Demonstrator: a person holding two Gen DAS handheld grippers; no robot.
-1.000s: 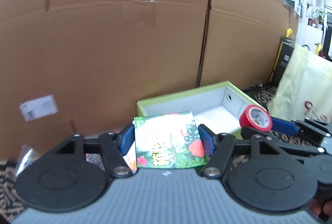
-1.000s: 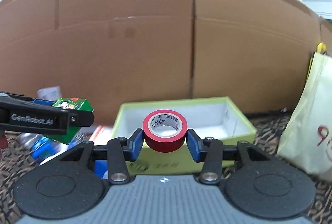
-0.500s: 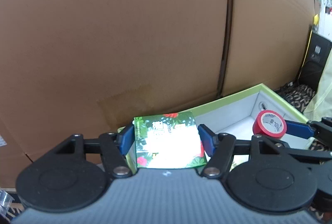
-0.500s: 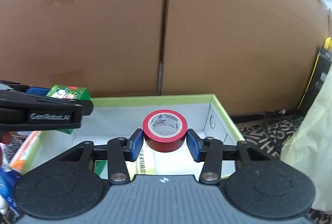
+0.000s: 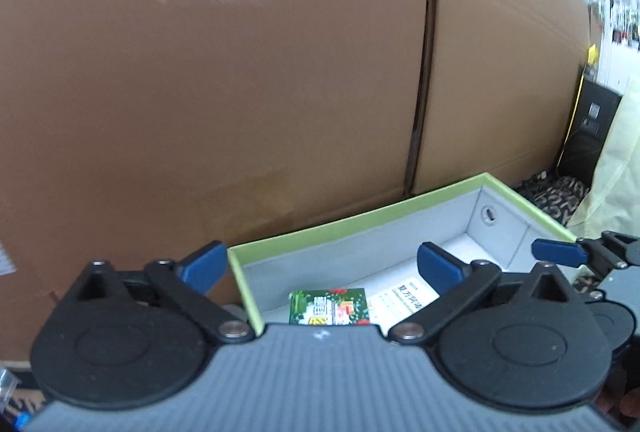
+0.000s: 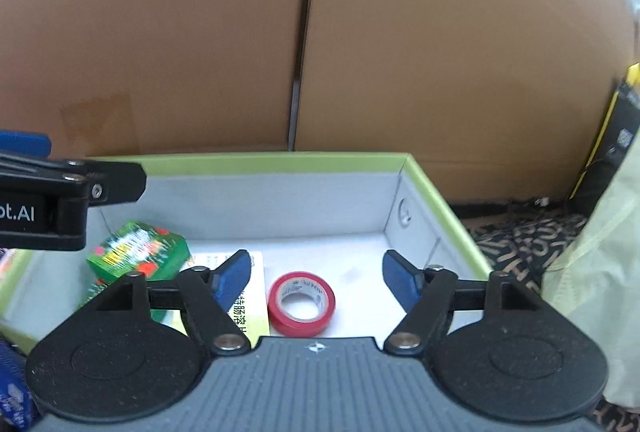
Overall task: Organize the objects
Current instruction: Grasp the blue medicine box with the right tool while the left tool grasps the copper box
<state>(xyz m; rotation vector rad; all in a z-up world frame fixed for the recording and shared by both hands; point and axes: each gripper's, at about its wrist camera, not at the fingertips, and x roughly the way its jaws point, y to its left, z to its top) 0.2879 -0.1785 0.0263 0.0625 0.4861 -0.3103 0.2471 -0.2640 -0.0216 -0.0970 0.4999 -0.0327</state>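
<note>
Both tongs, left [image 5: 320,266] and right [image 6: 316,278], now gape empty; green floral carton [image 6: 138,250] and red tape roll [image 6: 301,304] just dropped into lime-rimmed white box [image 6: 280,161].

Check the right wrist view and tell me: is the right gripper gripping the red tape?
No, the right gripper is open and the tape lies free in the box.

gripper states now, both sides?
Left gripper: open, empty, above the green packet.
Right gripper: open, empty, above the red tape roll.
</note>
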